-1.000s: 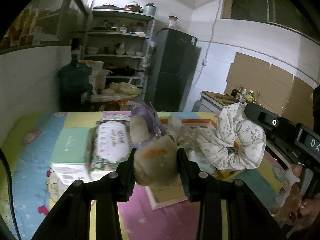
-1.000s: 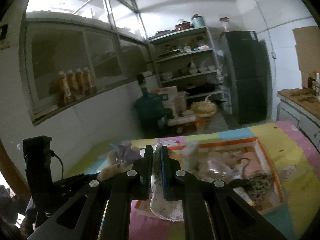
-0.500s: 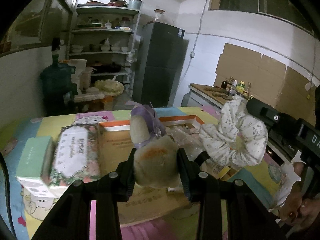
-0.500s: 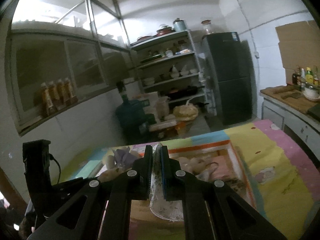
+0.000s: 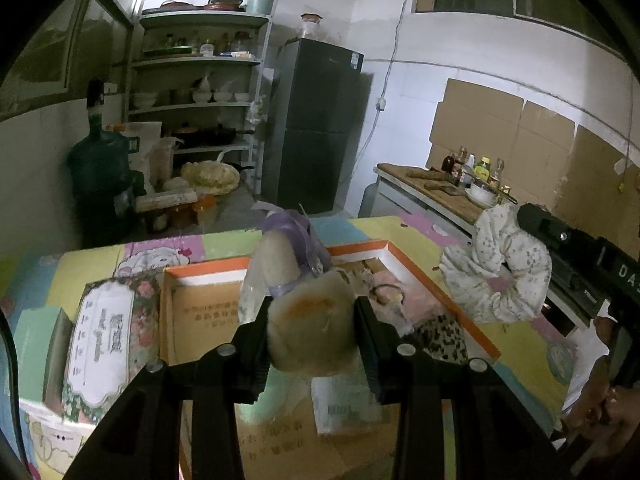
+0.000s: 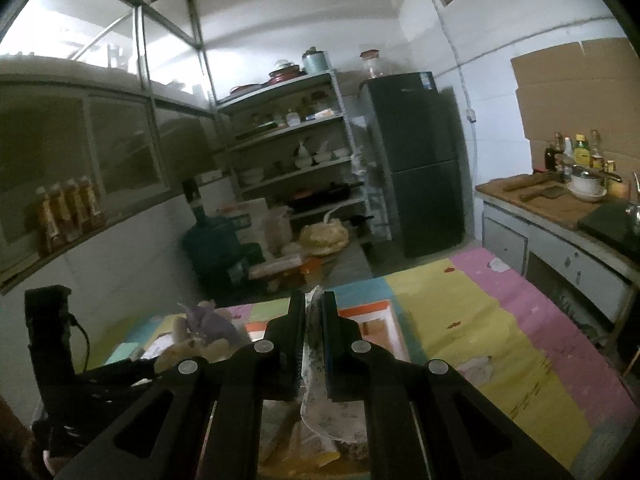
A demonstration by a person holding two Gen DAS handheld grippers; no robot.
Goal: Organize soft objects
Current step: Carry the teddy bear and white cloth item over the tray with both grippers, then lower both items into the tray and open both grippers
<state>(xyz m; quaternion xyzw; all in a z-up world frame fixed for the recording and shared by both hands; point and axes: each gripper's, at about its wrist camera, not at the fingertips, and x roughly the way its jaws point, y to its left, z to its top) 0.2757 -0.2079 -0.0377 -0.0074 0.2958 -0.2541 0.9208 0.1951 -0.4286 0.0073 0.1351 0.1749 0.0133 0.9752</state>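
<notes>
My left gripper (image 5: pixel 311 322) is shut on a beige plush toy (image 5: pixel 310 326) with a purple ribbon (image 5: pixel 296 230), held above an orange-rimmed cardboard box (image 5: pixel 408 270). Inside the box lie soft items, among them a leopard-print piece (image 5: pixel 442 340). To the right in the left wrist view, my right gripper holds a white floral scrunchie (image 5: pixel 498 276) in the air. In the right wrist view my right gripper (image 6: pixel 313 344) is shut on that scrunchie (image 6: pixel 320 408), which hangs below its fingers. The plush toy (image 6: pixel 200 340) and the left gripper show at the lower left there.
A floral tissue pack (image 5: pixel 102 340) and a mint box (image 5: pixel 30 334) lie left of the orange box on a pastel patchwork mat (image 6: pixel 480 320). Beyond the mat stand a water jug (image 5: pixel 100 172), shelves (image 5: pixel 196 88), a dark fridge (image 5: pixel 316 124) and a counter with bottles (image 6: pixel 560 196).
Both grippers have moved sideways over the mat with their loads. The tissue pack slid left in the left wrist view and the orange box now lies under the plush toy.
</notes>
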